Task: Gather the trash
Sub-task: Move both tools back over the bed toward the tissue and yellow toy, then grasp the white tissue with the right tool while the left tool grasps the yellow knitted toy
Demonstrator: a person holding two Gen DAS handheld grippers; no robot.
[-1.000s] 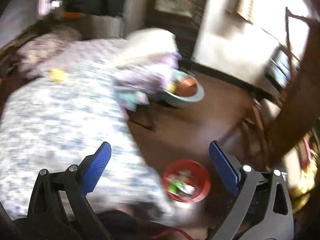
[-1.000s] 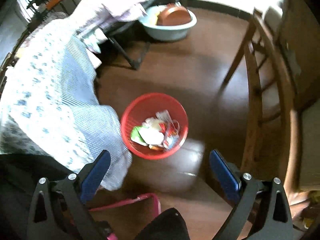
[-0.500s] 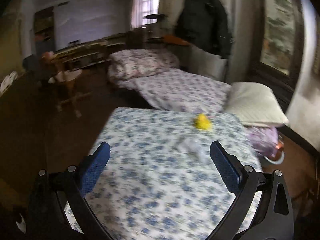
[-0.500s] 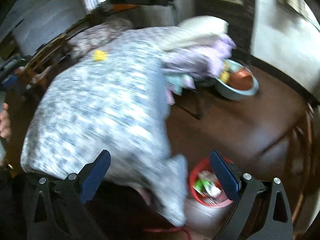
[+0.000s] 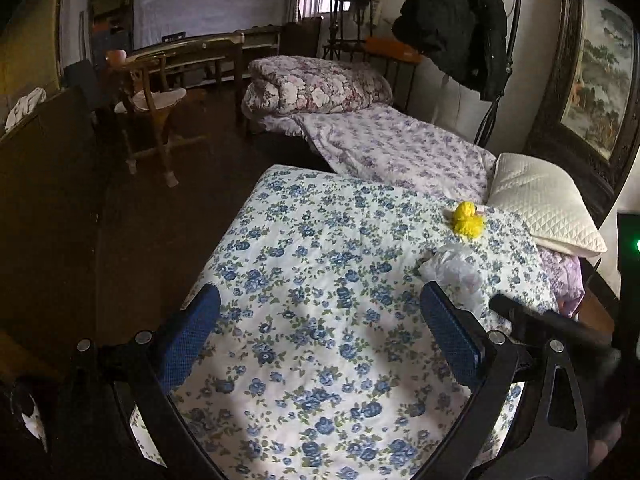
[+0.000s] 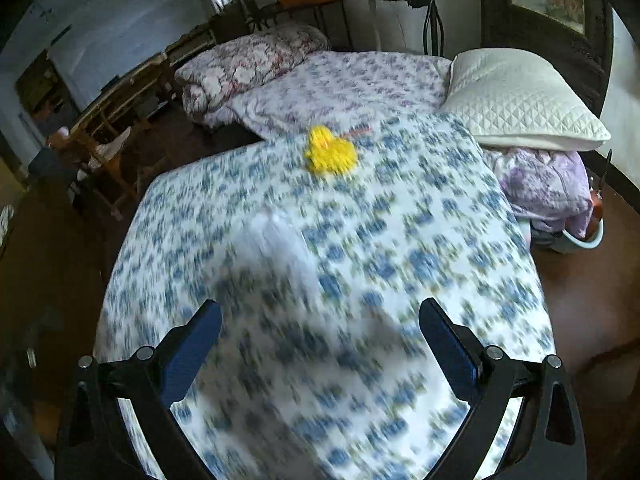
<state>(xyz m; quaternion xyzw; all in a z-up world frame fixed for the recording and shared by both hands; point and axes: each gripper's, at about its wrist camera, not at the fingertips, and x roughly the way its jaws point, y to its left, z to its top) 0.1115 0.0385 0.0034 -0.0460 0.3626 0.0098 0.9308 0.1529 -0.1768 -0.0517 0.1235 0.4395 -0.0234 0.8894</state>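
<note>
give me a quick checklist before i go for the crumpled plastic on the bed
1. Left tongs open and empty: ok.
2. Right tongs open and empty: ok.
3. Crumpled plastic in view on the floral bedspread, uncovered: ok.
4. Yellow duck toy apart from the plastic: ok.
5. Right wrist view sharp enough to aim: not ok, blurred.
6. Trash basket location: cannot tell, out of view.

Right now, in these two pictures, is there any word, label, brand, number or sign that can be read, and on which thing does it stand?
None: no readable text in either view.
Framed picture on the wall: a painted scene, no words visible.
Blue-flowered bed cover: a flower pattern only.
Crumpled clear plastic bag and yellow duck toy on the cover: no print visible.
The right wrist view is blurred by motion, so small print there could not be read.
</note>
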